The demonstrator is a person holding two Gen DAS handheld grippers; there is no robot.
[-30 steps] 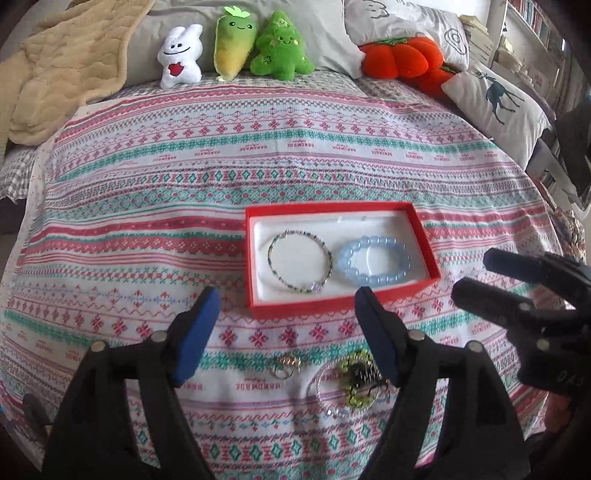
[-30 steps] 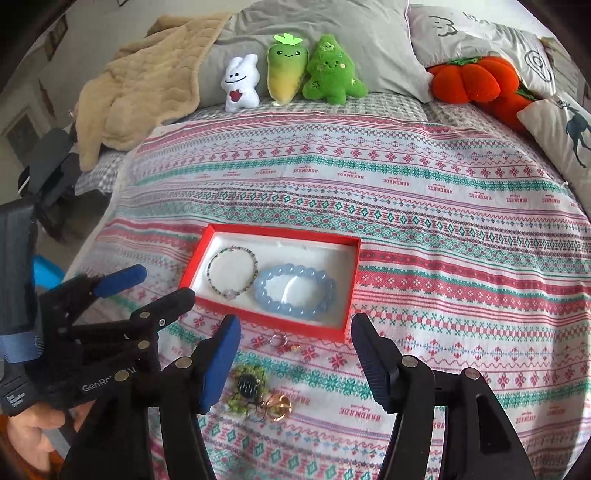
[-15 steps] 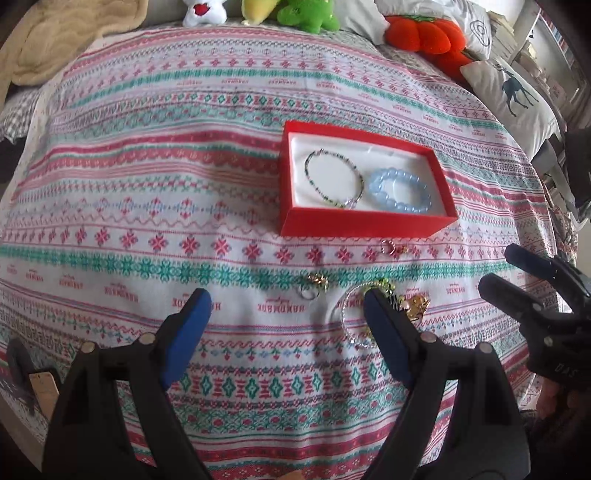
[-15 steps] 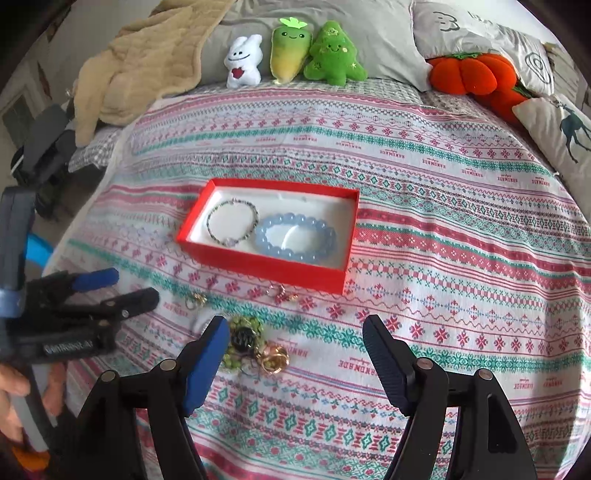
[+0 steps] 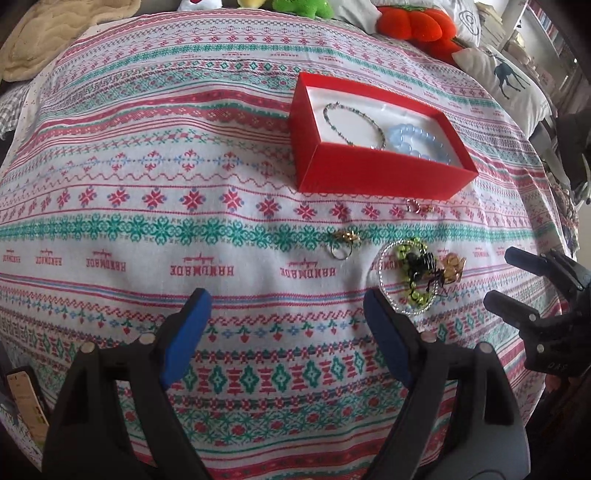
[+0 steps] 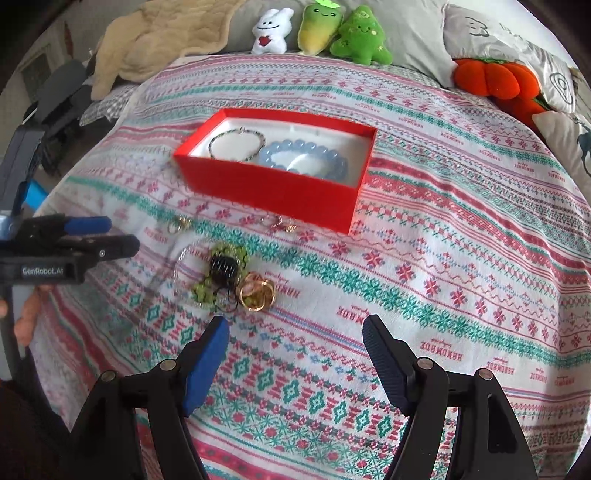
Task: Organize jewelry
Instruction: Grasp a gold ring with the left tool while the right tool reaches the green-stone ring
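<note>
Two pairs of tongs are hovering over a bed whose patterned bedspread (image 5: 155, 229) is carrying everything. The left tongs (image 5: 284, 325) are standing wide apart with nothing between their blue pads, and the right tongs (image 6: 295, 354) are likewise gaping and empty above the cloth. Each pair is also showing at the edge of the other's view.

A red box (image 6: 273, 184) is sitting open on the bedspread, and inside it a thin beaded bracelet (image 6: 236, 144) is lying beside a pale blue bead bracelet (image 6: 306, 155), the two touching or nearly so.

Loose pieces are lying outside the box, on the near side of it. A tangled pile is sitting just ahead of the right tongs' left pad: a green bead bracelet (image 6: 225, 262) with a black coiled piece on top, a clear bead ring around it, and gold rings (image 6: 256, 291) touching its right side. A small gold ring (image 5: 343, 243) is resting apart to the left of the pile, and another small trinket (image 6: 279, 223) is lying just beside the box's front wall.

Plush toys (image 6: 321, 31) are lining up along the pillows at the far end of the bed.
</note>
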